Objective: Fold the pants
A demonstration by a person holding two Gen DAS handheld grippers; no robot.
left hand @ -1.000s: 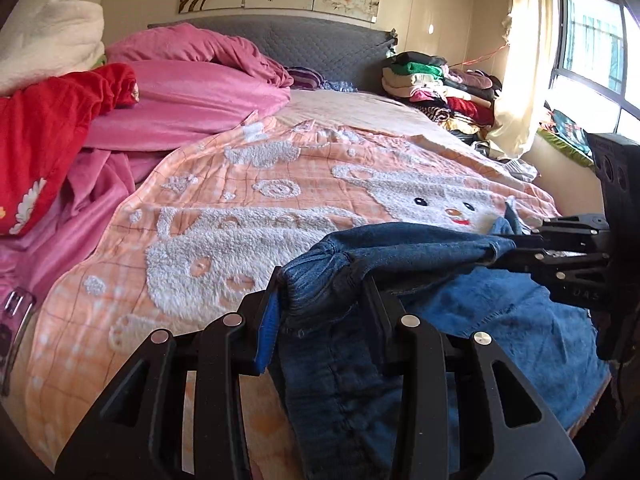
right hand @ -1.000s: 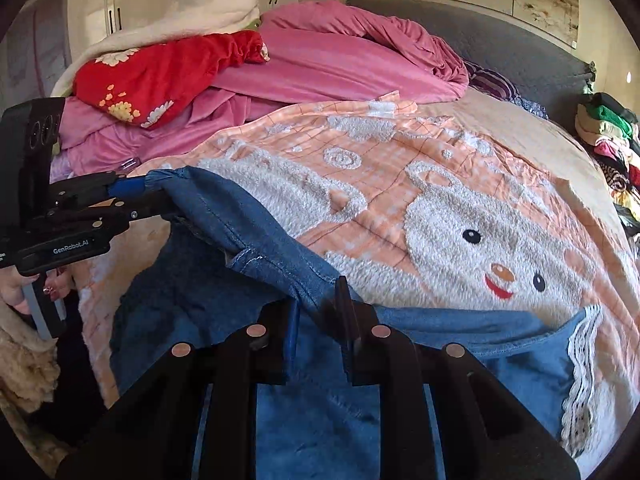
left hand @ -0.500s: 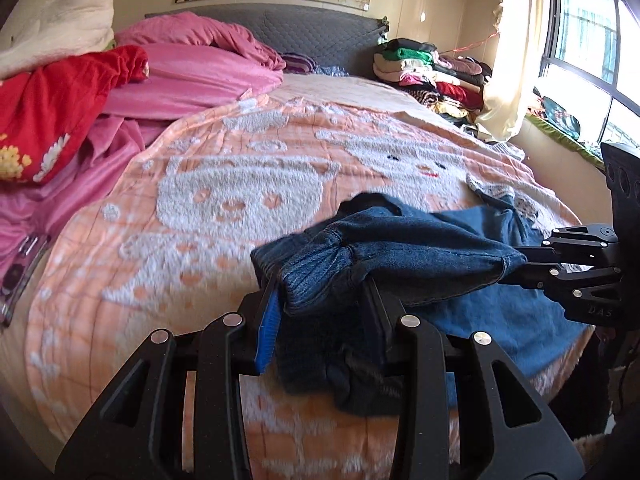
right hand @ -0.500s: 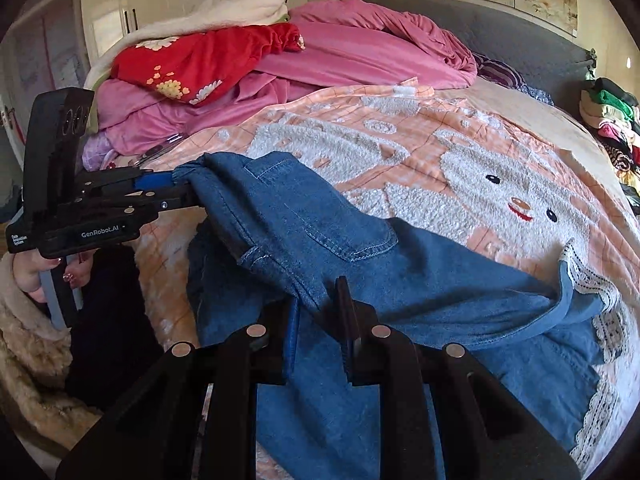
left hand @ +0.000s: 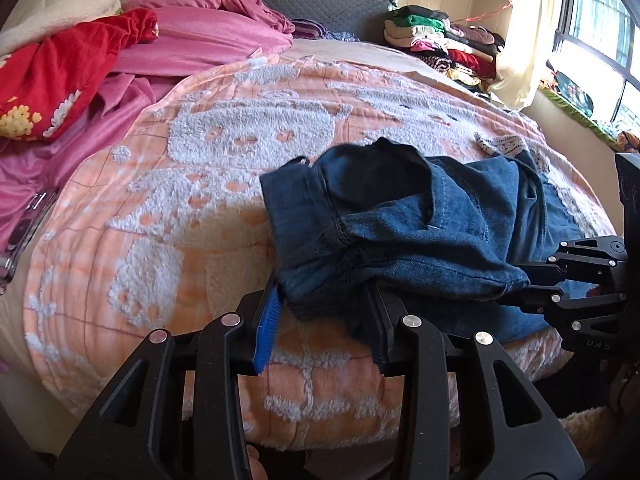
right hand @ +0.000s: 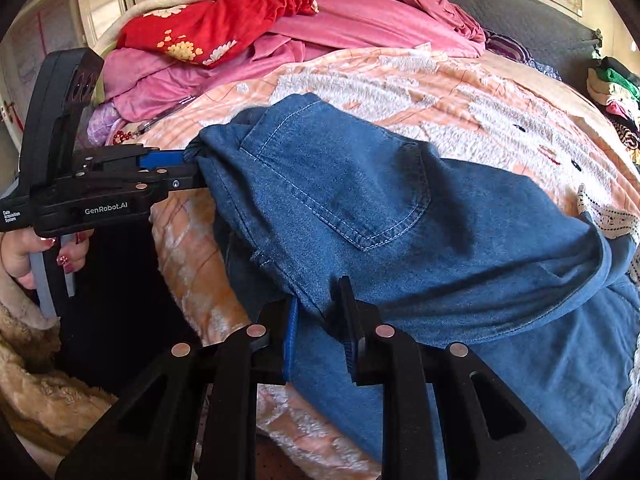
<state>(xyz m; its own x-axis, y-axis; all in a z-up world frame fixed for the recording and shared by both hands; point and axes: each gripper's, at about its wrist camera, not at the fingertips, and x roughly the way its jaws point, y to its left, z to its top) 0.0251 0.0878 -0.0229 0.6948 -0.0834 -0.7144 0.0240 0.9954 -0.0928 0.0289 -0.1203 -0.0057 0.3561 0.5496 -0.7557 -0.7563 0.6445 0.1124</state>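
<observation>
Blue denim pants (left hand: pixel 404 228) with lace-trimmed hems lie bunched near the front edge of the bed, back pocket up in the right wrist view (right hand: pixel 360 200). My left gripper (left hand: pixel 324 300) is shut on one end of the waistband. My right gripper (right hand: pixel 318 308) is shut on the other end. The stretch of waistband between them is held a little above the blanket. Each gripper shows in the other's view: the right (left hand: pixel 532 280) and the left (right hand: pixel 188 164).
The bed has an orange and white bear-print blanket (left hand: pixel 200 168). Pink bedding (right hand: pixel 360 12) and a red flowered garment (right hand: pixel 208 28) are piled at the back left. A stack of folded clothes (left hand: pixel 440 40) sits by the headboard near the window.
Both grippers have pulled back toward the front edge of the bed with the waistband, dragging the pants. The upper layer has come over, so the back pocket now faces up.
</observation>
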